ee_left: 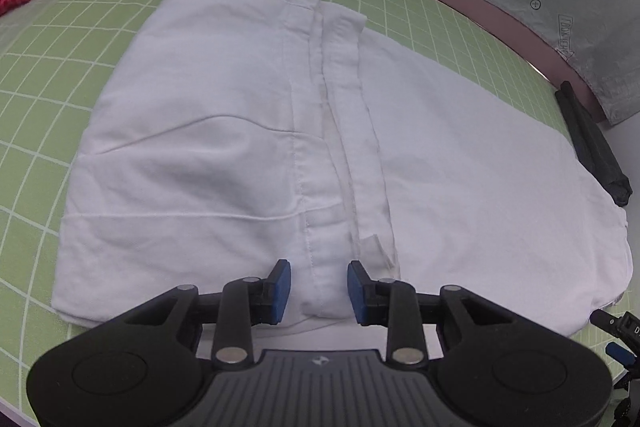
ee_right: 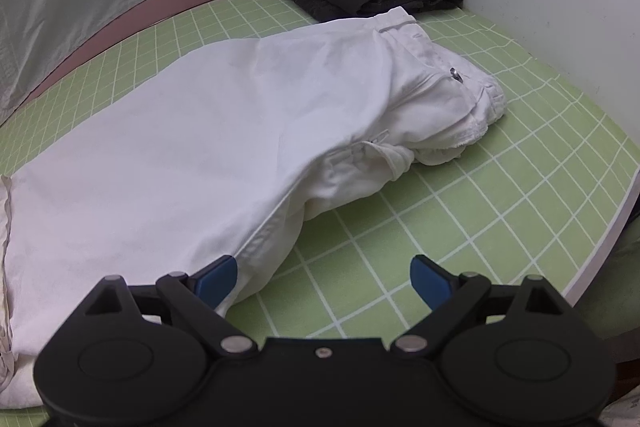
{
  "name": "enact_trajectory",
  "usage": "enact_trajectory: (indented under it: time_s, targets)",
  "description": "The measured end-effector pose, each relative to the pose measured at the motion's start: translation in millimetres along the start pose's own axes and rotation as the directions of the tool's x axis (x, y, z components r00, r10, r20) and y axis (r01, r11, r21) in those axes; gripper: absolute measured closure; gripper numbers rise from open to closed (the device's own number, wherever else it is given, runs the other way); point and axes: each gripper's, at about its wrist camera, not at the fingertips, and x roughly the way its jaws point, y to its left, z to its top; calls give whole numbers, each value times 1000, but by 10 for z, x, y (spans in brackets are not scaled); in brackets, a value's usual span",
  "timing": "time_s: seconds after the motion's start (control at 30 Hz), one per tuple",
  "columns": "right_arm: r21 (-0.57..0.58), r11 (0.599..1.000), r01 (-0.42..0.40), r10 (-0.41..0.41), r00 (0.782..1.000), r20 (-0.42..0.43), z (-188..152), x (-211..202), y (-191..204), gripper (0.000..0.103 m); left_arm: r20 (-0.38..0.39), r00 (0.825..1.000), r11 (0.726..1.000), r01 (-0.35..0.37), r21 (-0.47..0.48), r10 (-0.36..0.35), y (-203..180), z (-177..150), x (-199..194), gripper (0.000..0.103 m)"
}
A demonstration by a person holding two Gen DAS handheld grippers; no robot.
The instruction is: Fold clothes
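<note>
Both grippers, left [ee_left: 319,291] and right [ee_right: 324,277], stood unclenched at the near edge of the white cotton trousers [ee_left: 248,147] lying doubled on the green grid mat [ee_left: 48,75]; any further fold would need both layers gripped evenly.

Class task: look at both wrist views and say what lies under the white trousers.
The white trousers lie on a green grid mat, which shows all around them. Their own lower folded layers peek out at the edges. Anything else beneath is covered by cloth and cannot be seen.
</note>
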Motion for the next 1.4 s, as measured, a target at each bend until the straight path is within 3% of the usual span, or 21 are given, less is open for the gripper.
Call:
enact_trajectory:
  time_s: [0.2, 0.33, 0.4, 0.53, 0.63, 0.8, 1.23, 1.4]
  targets:
    - [116, 991, -72, 63, 995, 80, 214, -5, -279, 9, -41, 999, 999, -7, 41, 9, -48, -16, 50, 59]
    - [270, 957, -111, 75, 987, 139, 406, 60, -589, 4, -60, 998, 996, -19, 82, 24, -170, -16, 98, 37]
    - [343, 933, -109, 58, 986, 157, 490, 137, -763, 2, -65, 997, 995, -40, 88, 46, -221, -9, 130, 33]
    - [402, 912, -86, 38, 991, 126, 588, 393, -1062, 2, -74, 993, 991, -83, 100, 91, -325, 3, 195, 24]
    - [433, 892, -127, 89, 990, 109, 614, 574, -1225, 0, -80, 989, 987, -115, 110, 124, -402, 13, 244, 20]
    - [447, 877, -177, 147, 984, 102, 680, 779, -1269, 0, -90, 980, 978, -167, 125, 179, -532, 29, 325, 11]
    - [457, 880, -133, 120, 991, 56, 840, 1024, -1207, 0, -120, 953, 954, -259, 152, 278, -678, 102, 501, 1]
    - [379, 923, -70, 77, 997, -4, 904, 1064, -1089, 0, -122, 946, 947, -282, 156, 301, -710, 99, 514, 0]
